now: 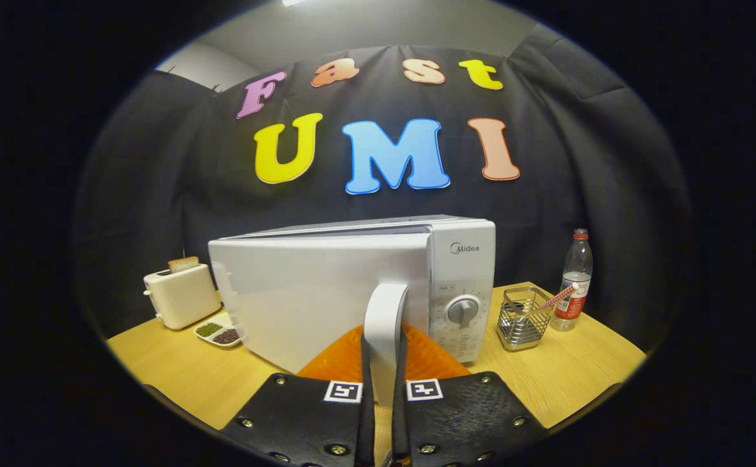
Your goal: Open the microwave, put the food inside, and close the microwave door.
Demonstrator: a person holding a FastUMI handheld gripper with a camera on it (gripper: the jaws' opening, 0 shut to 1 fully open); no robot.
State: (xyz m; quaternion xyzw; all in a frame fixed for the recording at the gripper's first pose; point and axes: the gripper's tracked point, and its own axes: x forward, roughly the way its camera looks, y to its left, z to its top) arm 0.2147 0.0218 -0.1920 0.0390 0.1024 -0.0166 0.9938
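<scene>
Tool [383, 363] fingers pinched on microwave door handle [384, 318], door [313, 292] slightly ajar; table [177, 370] beneath

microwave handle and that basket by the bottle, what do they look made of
Microwave handle, pinched between the gripper fingers: seems smooth white plastic, soft even sheen. Basket: looks like polished metal wire, thin shiny bars you can see through.

White microwave [326, 292] with white handle [383, 324] between the fingers; cream toaster [182, 295] beyond, pale wooden table [177, 370], clear bottle [576, 279] with red cap, silver wire basket [522, 318], red-striped straw [556, 299]
</scene>
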